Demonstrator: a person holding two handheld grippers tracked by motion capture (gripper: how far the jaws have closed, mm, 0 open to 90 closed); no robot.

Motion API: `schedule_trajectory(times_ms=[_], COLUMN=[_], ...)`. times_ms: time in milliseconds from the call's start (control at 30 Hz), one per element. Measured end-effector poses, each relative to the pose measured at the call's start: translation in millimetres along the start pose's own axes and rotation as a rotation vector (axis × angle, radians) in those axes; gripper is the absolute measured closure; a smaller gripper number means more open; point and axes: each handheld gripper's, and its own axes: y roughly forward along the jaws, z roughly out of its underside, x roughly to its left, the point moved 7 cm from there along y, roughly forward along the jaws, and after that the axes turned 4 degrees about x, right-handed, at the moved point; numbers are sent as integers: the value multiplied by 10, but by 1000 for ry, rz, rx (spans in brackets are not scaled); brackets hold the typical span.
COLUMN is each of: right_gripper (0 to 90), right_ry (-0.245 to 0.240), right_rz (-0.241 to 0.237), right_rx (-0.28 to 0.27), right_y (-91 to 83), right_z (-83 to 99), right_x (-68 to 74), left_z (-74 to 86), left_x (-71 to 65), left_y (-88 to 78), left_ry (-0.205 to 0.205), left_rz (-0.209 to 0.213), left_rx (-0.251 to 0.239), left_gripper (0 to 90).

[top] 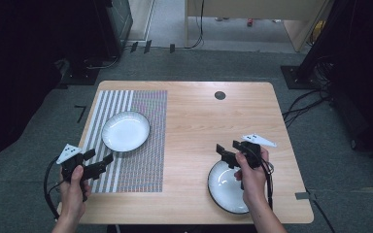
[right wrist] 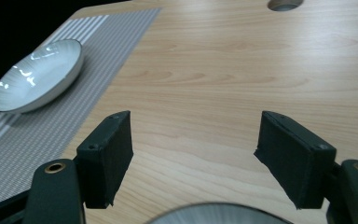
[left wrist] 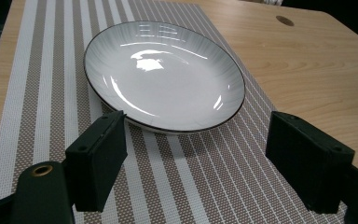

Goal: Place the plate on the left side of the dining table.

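Note:
A white plate [top: 125, 131] with a dark rim lies on a striped placemat [top: 145, 141] at the table's left. Just in front of its near rim, my left gripper [top: 97, 161] is open over the mat. The left gripper view has this plate [left wrist: 163, 77] a short way beyond the spread jaws of the left gripper [left wrist: 214, 158]. A second white plate [top: 226, 187] rests on bare wood at the front right, partly under a hand. Above its far rim my right gripper [top: 229, 149] is open, empty; the right gripper view shows that rim [right wrist: 214, 213] below the right gripper [right wrist: 193, 154].
The wooden table [top: 204, 121] has a round cable hole [top: 220, 95] near its far edge. The placemat [right wrist: 51, 126] and the left plate [right wrist: 37, 77] lie to the left in the right gripper view. Grey floor and dark equipment surround the table.

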Motion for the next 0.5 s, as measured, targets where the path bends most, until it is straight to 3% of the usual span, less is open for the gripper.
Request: schedule_trajectory(times_ms=[133, 500], right_gripper=[266, 268], right_ry=[6, 24], right_rz=[21, 68], right_rx=[2, -25], right_y=[-113, -324], right_z=[109, 267], right_x=[-175, -509], left_z=[66, 167], left_x=[-29, -16], left_y=[21, -58], left_ry=[16, 25], left_rz=[-2, 3], left_rx=[16, 2], left_gripper=[202, 202])
